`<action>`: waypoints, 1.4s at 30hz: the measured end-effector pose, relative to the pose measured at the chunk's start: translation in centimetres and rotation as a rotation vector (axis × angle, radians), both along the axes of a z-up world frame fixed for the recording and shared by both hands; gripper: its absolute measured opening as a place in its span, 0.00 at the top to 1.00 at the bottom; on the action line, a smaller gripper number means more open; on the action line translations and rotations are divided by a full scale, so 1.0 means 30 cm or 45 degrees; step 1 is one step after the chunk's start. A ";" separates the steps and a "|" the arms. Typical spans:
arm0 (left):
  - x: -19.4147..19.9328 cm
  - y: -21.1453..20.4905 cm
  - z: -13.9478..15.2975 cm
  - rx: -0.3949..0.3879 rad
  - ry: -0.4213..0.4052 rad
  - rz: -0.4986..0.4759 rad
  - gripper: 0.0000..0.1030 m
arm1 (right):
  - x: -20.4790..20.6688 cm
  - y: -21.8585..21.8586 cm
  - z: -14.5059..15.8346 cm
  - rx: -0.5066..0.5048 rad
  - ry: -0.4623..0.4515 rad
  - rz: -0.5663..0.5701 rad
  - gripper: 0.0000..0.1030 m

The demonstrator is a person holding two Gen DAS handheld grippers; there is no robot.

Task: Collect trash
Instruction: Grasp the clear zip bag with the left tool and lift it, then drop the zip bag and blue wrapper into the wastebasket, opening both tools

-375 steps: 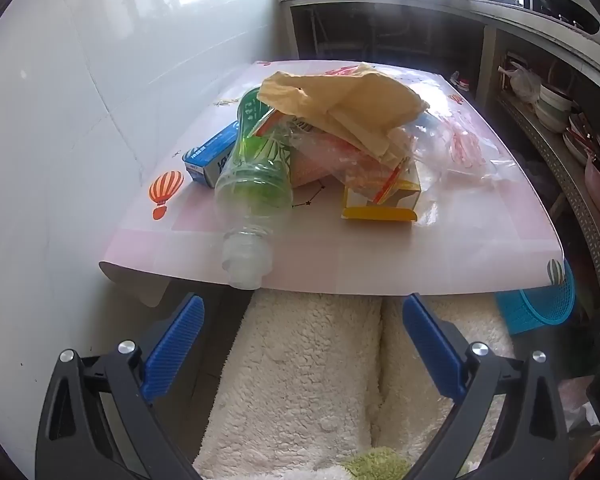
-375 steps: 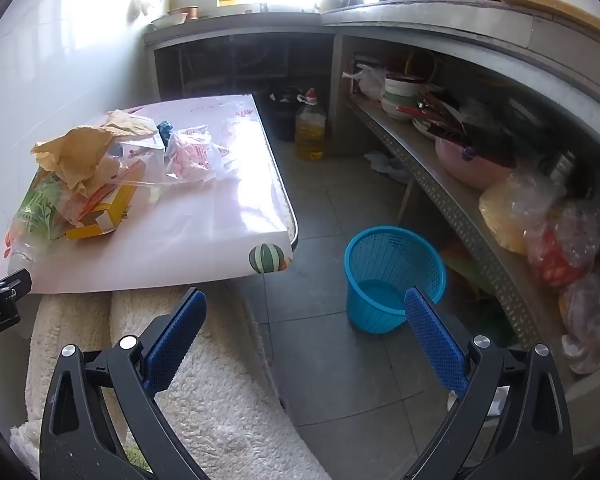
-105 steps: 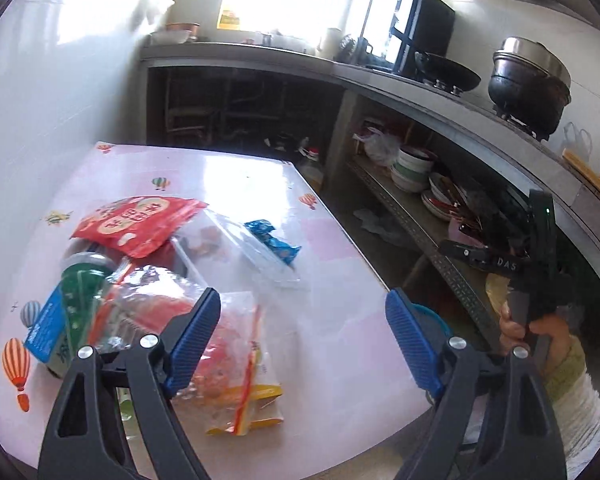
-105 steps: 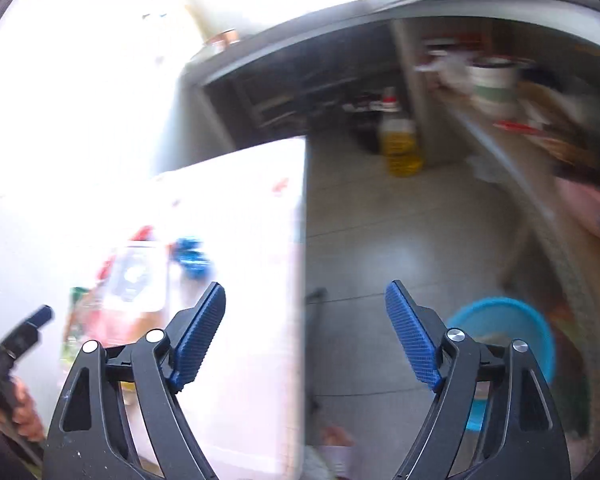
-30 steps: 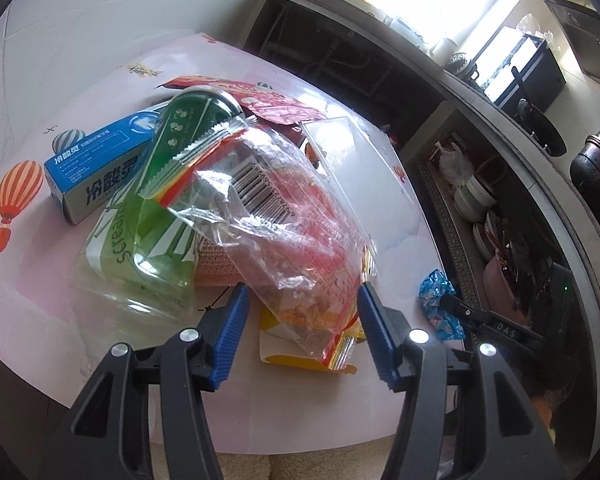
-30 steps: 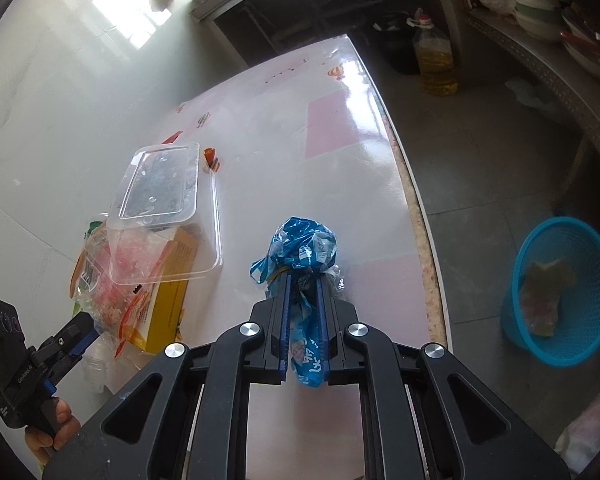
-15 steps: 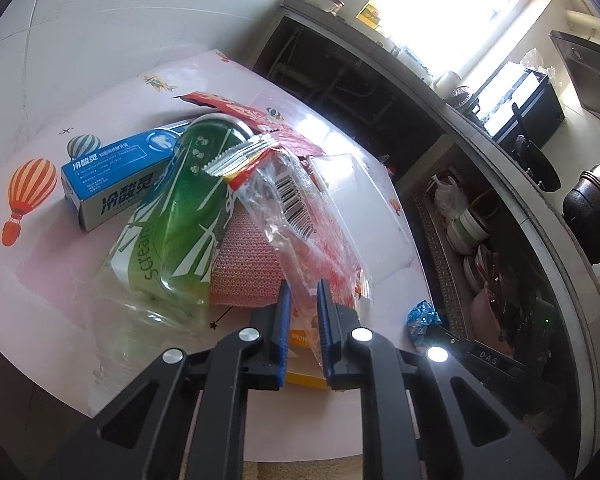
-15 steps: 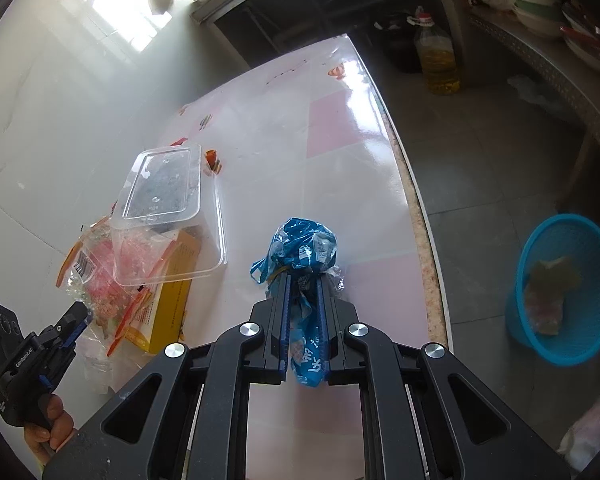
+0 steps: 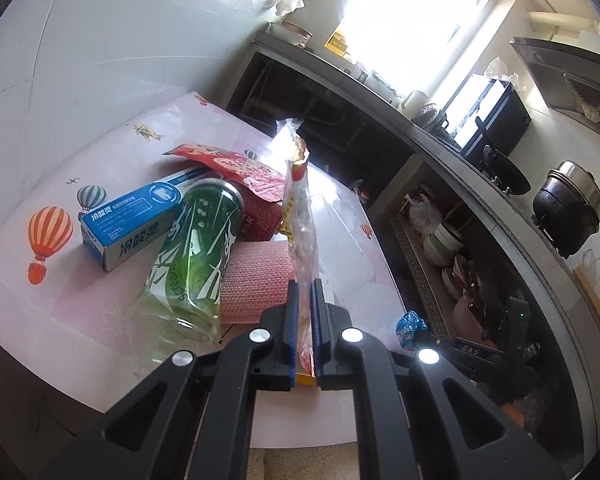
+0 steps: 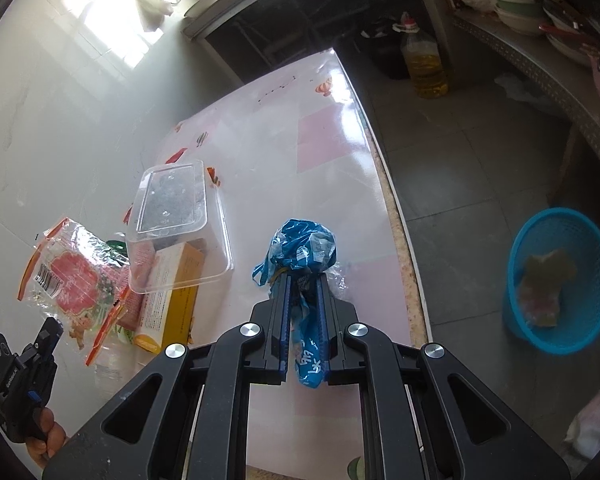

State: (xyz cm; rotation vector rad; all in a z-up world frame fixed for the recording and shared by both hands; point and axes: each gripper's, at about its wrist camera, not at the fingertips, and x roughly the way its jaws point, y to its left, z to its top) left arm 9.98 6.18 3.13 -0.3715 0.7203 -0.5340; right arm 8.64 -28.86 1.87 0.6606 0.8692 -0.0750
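Note:
My left gripper (image 9: 304, 286) is shut on a clear plastic snack bag with red print (image 9: 300, 216) and holds it up edge-on above the trash pile; the bag also shows in the right wrist view (image 10: 72, 276). My right gripper (image 10: 302, 276) is shut on a crumpled blue wrapper (image 10: 304, 248) above the pink table (image 10: 284, 148). The wrapper also shows in the left wrist view (image 9: 410, 326). A blue waste basket (image 10: 560, 280) stands on the floor to the right with some trash in it.
On the table lie a green plastic bottle (image 9: 196, 240), a blue toothpaste box (image 9: 128, 220), a red snack pouch (image 9: 236, 172), a pink sponge (image 9: 256, 280), a clear plastic container (image 10: 176, 220) and a yellow box (image 10: 168, 300). Kitchen shelves (image 9: 460, 248) run along the right.
My left gripper has closed on the clear snack bag and lifted it off the pile. My right gripper holds the blue wrapper in about the same place.

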 end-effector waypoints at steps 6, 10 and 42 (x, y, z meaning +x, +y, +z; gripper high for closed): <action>-0.042 0.023 0.042 -0.006 -0.081 -0.001 0.95 | -0.036 0.002 0.034 -0.006 -0.030 0.002 0.90; -0.066 0.033 0.061 -0.019 -0.108 -0.001 0.95 | -0.062 0.000 0.073 -0.019 -0.060 -0.003 0.90; -0.138 -0.411 0.270 -0.056 -0.309 -0.505 0.99 | -0.402 -0.241 0.151 0.004 -0.225 -0.316 0.90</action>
